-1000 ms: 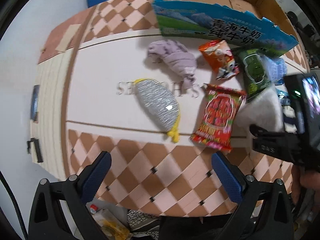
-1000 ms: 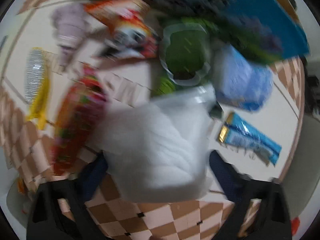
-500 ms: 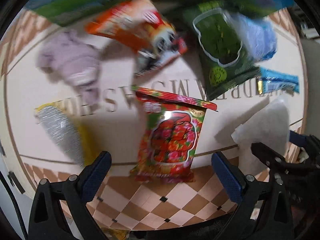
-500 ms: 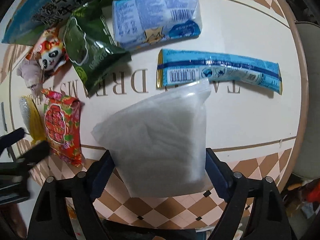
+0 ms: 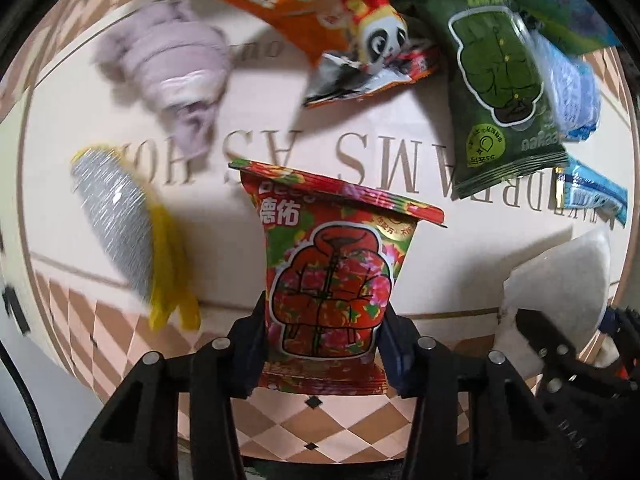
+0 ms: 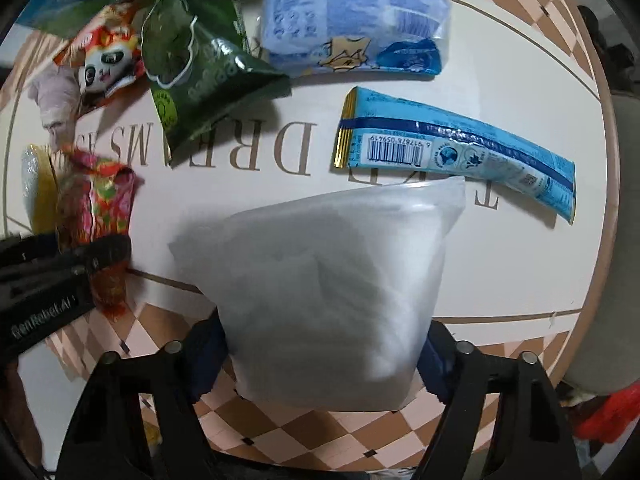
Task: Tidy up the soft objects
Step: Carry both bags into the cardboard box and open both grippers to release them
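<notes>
My left gripper (image 5: pixel 322 344) is shut on a red flowered snack packet (image 5: pixel 328 280), its fingers pressing both lower sides. The packet also shows in the right wrist view (image 6: pixel 96 216), with the left gripper (image 6: pixel 60 272) beside it. My right gripper (image 6: pixel 320 356) is shut on a white translucent soft bag (image 6: pixel 328 292), which shows at the right edge of the left wrist view (image 5: pixel 560 288). On the cream mat (image 6: pixel 500 92) lie a green packet (image 5: pixel 500 84), an orange panda packet (image 5: pixel 340 20), a lilac cloth (image 5: pixel 176 64) and a silver-and-yellow pouch (image 5: pixel 120 232).
A pale blue tissue pack (image 6: pixel 352 20) and a long blue wrapper (image 6: pixel 460 152) lie on the mat's far right. A blue-green printed carton wall (image 6: pixel 60 4) stands behind the packets. The checkered mat border (image 6: pixel 320 436) runs along the near edge.
My left gripper has moved in over the red flowered packet and closed on it. My right gripper stays closed on the white bag, which now sits steadier over the mat's near edge.
</notes>
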A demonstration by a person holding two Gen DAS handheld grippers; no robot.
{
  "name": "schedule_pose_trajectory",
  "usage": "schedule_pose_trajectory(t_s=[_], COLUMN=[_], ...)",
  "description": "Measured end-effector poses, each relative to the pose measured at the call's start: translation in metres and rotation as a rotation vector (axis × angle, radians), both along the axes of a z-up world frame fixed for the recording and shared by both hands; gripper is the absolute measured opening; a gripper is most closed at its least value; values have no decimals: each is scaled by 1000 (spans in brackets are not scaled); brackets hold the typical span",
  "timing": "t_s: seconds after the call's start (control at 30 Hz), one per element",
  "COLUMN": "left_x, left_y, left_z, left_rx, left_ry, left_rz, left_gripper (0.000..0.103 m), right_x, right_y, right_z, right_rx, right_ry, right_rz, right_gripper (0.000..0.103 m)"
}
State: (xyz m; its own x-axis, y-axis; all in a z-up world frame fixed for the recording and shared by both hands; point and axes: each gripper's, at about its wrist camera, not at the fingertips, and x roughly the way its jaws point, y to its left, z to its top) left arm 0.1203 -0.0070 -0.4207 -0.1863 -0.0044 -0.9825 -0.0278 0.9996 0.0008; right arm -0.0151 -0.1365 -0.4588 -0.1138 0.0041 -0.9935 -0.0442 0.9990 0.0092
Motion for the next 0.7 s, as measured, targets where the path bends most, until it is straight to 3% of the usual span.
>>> schedule_pose_trajectory(t_s=[0.07,0.2,0.33,0.47,0.53,0.6,0.7], left_x=[-14,-32,-22,18,58,94,156], left_y=[5,14,22,34,38,44,69], left_z=[16,72,142,189,190,181,145], left_rx=[-17,-62,-123,-199,-205,-191,-217], left_ry=[-25,-107,-222,-287,-292,-287,-226], left_rz=[36,74,83,58,57,62,99], left_gripper=[44,44,44,44,44,44,44], right_x=[-4,-12,-10,35,65,101,165], right_y=[-5,-12,-18,-14,-21,-16,0], right_z=[5,32,91,159,200,218,210], right_rx=[41,135,221,298,322,313,291], right_ry=[0,-19,-93,-204,-241,-270,-275], right_rz=[-38,-86,-89,-107,-117,-129,-154], right_gripper=[65,64,64,64,64,64,64])
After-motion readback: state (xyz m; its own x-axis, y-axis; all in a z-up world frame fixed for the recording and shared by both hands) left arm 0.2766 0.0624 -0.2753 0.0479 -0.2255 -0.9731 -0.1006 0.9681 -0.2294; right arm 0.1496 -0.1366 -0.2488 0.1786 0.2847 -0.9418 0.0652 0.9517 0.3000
